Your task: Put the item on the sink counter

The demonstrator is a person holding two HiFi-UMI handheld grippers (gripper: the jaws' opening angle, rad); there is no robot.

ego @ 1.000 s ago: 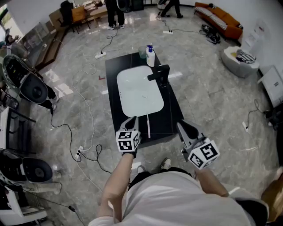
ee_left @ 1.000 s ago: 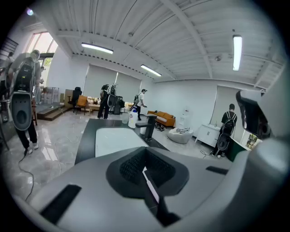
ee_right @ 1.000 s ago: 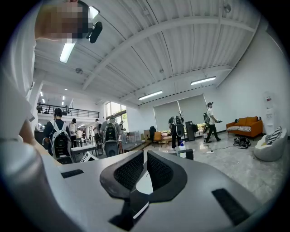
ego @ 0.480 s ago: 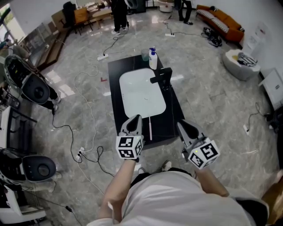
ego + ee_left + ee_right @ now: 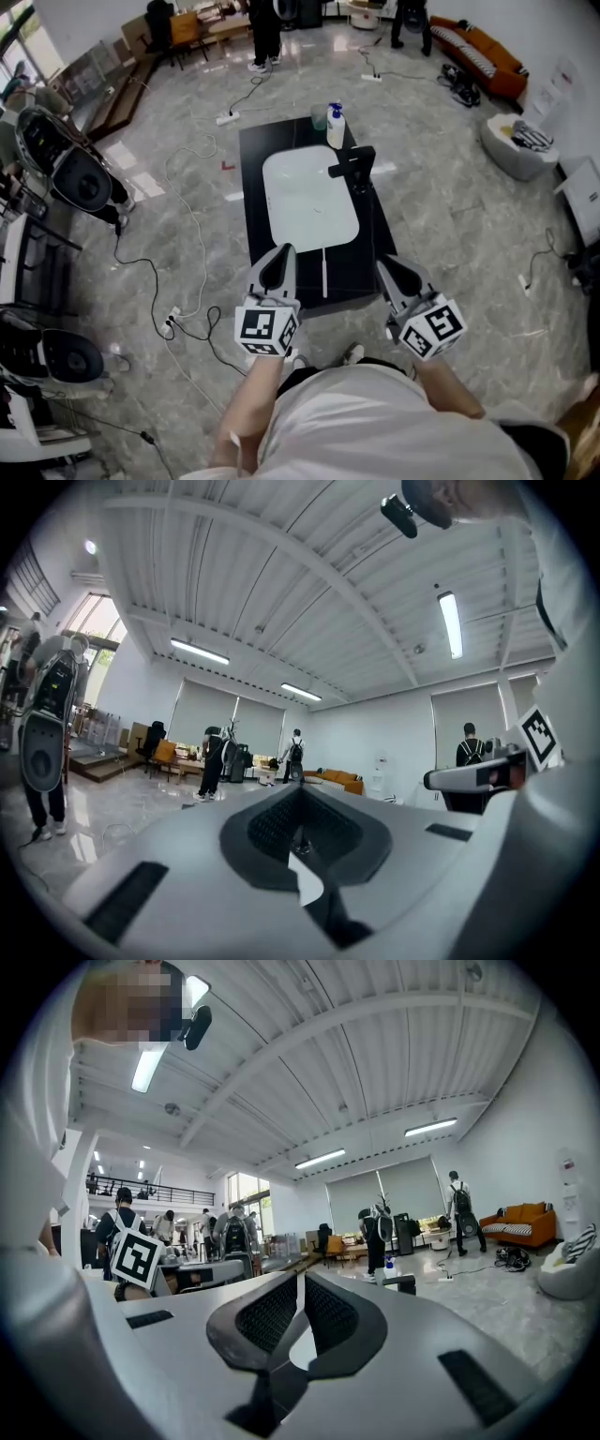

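In the head view a black sink counter (image 5: 370, 262) stands on the floor in front of me, with a white basin (image 5: 309, 202) set into it. A thin white stick-like item (image 5: 324, 272) lies on the counter's near end, between the two grippers. My left gripper (image 5: 280, 254) hovers over the counter's near left corner and my right gripper (image 5: 383, 266) over its near right corner. Both are shut and hold nothing. The left gripper view (image 5: 300, 803) and the right gripper view (image 5: 300, 1288) point level across the room, with the pads together.
A black faucet (image 5: 354, 167) rises at the basin's right edge. A white soap bottle (image 5: 336, 127) and a green cup (image 5: 319, 117) stand at the counter's far end. Cables (image 5: 187, 281) trail over the floor on the left. People (image 5: 265, 28) stand far behind.
The left gripper has drawn back a little toward me. The counter sits slightly lower and further right in the head view. The right gripper has hardly moved.
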